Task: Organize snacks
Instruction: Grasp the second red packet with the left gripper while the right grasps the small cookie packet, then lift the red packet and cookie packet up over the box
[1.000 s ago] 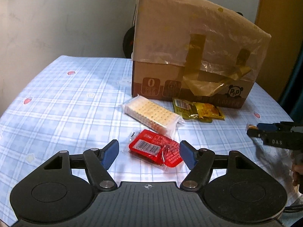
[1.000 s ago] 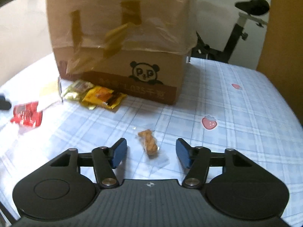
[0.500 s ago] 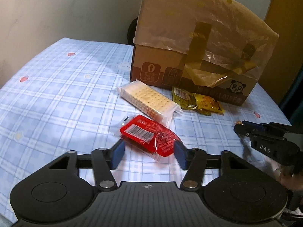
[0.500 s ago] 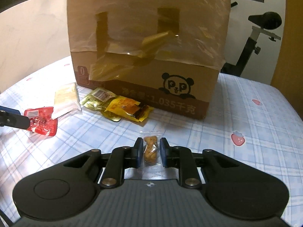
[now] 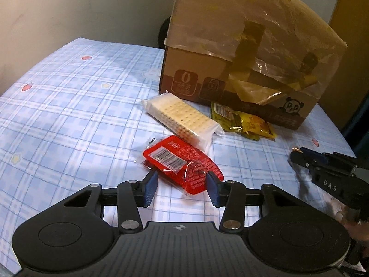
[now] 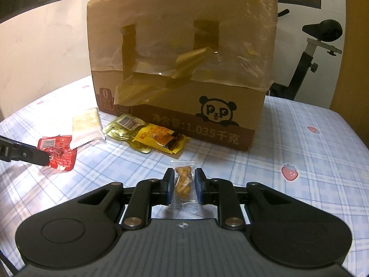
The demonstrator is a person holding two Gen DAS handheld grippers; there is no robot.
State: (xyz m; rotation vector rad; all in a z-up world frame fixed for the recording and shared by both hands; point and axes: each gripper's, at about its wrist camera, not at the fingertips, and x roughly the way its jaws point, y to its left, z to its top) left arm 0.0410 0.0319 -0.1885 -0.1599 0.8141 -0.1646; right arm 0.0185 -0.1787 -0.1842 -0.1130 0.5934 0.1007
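Note:
A red snack packet (image 5: 177,159) lies on the blue checked tablecloth (image 5: 69,106). My left gripper (image 5: 182,184) has its jaws closing around the packet's near end, and both blue pads touch its crinkled wrapper. In the right wrist view the same red packet (image 6: 58,149) shows at the left, with the left gripper (image 6: 46,159) against it. My right gripper (image 6: 183,182) is shut on a small clear packet (image 6: 183,180) holding a brown snack. In the left wrist view the right gripper (image 5: 297,155) sits low at the far right.
A tall cardboard box (image 6: 184,46) with torn tape stands at the back of the table. A pack of pale crackers (image 5: 184,117) and two yellow packets (image 5: 249,122) lie in front of it. An exercise bike (image 6: 322,30) stands beyond the table's right side.
Both grippers' jaws have narrowed: the left around the red packet, the right from open onto the small clear packet. The right gripper also drew closer to the box.

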